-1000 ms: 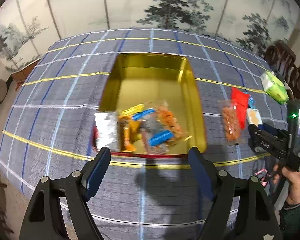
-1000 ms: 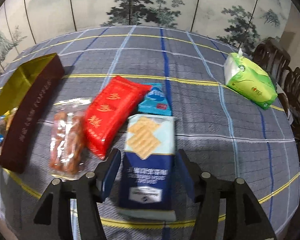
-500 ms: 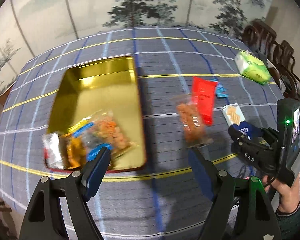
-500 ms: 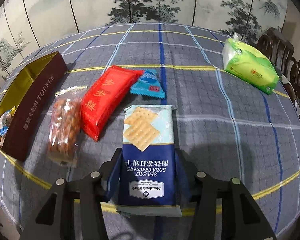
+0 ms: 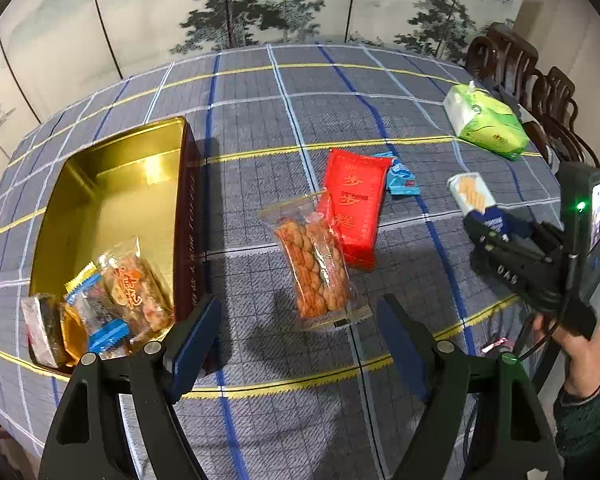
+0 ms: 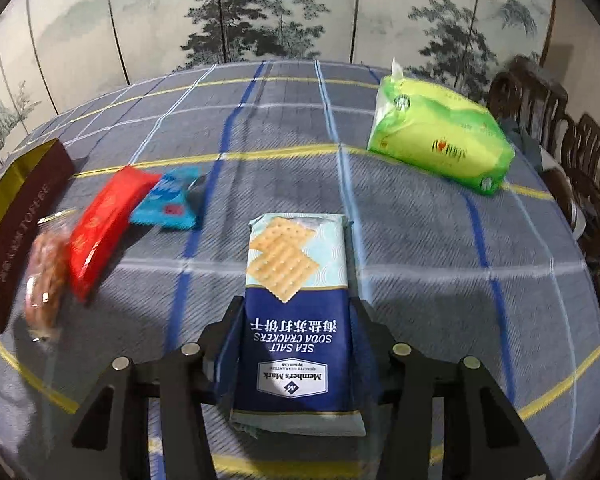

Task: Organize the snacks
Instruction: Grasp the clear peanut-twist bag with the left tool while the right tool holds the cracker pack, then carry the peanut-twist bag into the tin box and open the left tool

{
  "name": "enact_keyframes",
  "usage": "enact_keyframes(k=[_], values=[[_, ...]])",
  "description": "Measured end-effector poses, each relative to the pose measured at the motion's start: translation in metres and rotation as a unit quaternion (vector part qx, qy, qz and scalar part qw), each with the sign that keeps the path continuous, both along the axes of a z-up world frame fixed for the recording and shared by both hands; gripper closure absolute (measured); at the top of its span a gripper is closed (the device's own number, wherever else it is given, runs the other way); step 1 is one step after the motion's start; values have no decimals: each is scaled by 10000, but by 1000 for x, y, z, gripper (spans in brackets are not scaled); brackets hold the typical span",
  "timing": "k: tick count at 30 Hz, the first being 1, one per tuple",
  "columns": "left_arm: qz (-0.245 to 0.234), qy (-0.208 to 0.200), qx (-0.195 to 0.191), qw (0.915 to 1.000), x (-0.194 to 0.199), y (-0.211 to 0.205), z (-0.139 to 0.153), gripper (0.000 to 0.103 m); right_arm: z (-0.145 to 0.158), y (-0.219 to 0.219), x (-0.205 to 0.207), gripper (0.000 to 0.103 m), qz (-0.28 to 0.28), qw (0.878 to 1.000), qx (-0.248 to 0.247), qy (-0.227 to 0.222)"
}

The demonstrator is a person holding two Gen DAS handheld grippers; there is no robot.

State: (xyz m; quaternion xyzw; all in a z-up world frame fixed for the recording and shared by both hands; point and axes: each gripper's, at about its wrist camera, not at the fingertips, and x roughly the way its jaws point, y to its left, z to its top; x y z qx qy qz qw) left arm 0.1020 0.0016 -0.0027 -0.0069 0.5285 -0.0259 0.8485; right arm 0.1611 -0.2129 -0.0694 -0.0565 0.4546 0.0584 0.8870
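Observation:
My right gripper [image 6: 298, 320] is shut on a blue and pale soda cracker pack [image 6: 296, 300] and holds it above the cloth; the pack also shows in the left wrist view [image 5: 474, 198]. My left gripper [image 5: 296, 330] is open and empty, just in front of a clear bag of fried twists [image 5: 314, 268]. A red packet [image 5: 354, 204] and a small blue packet [image 5: 400, 178] lie beside the bag. The gold tin [image 5: 100, 192] at the left holds several snack packets [image 5: 112, 300] in its near end.
A green tissue pack [image 6: 440, 142] lies at the far right of the round table with its checked cloth [image 5: 284, 112]. Dark wooden chairs [image 5: 540, 92] stand along the right. A painted folding screen [image 5: 220, 4] stands behind.
My left gripper swung right, from facing the tin to facing the fried twist bag. My right gripper closed on the cracker pack and lifted it off the cloth.

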Motion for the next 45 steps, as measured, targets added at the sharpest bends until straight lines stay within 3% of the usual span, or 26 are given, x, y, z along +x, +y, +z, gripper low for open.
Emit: enact_keyframes(k=[8,18,22,27,33,35,45], values=[[188,150,-73,9997,12,-2,-18,26,-3,-20,23,52,57,9997,148,-172],[254,202,-97,9994,33,-10,-33,27,-4,-21,23,52,90,9995,153,-245],[306,301,-135,9990,40,-10,-41,40,-4,-20,24,51,89,9995,161,-244],[380,376,-182,9984,45,-9,-48,44,-5,-20,24,51,88,9995,163,-244],[351,449,-113,9983,49,-10,-53,57,-5,-20,24,51,90,9995,163,-246],[303,436,-204,9984,48,-9,-53,66,-5,-20,24,51,90,9995,162,-246],[163,480,58,9987,36,-8,-51,67,-5,-20,24,51,93,9995,162,-248]])
